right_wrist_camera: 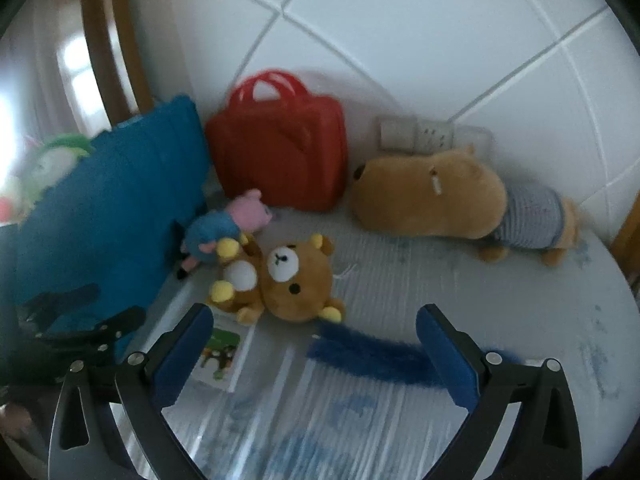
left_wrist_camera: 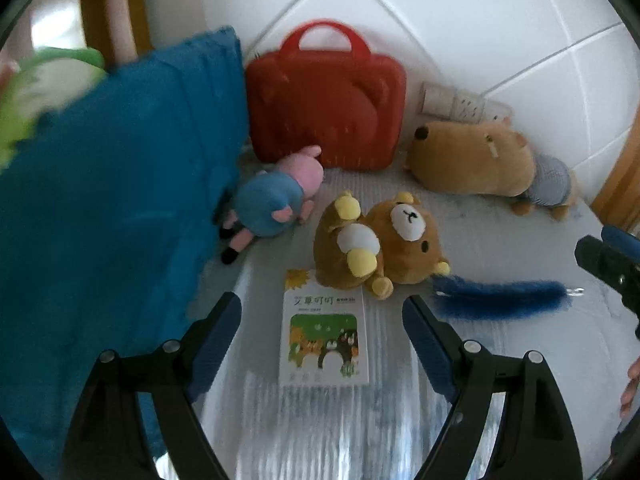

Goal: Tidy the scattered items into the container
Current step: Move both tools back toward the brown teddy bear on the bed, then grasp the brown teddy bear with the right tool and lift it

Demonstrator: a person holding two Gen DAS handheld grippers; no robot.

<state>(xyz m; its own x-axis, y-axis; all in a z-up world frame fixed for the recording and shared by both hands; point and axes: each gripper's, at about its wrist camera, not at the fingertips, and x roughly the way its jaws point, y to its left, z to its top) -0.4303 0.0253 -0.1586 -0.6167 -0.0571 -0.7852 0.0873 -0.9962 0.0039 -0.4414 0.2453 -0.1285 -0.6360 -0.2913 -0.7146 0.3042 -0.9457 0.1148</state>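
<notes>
Both grippers, left gripper [left_wrist_camera: 322,336] and right gripper [right_wrist_camera: 314,344], spread apart, empty. Risk: right snags blue furry strip [right_wrist_camera: 372,354] at its 5 o'clock, dragging bear [right_wrist_camera: 280,280].

White padded wall [right_wrist_camera: 400,40] with socket plate [left_wrist_camera: 452,101], wooden frame [right_wrist_camera: 108,52], bright window [right_wrist_camera: 76,68].

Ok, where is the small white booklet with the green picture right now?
The booklet lies flat on the mat between the open left gripper's fingers, its top corner tucked under the brown bear plush; in the right wrist view it sits lower left.
</notes>
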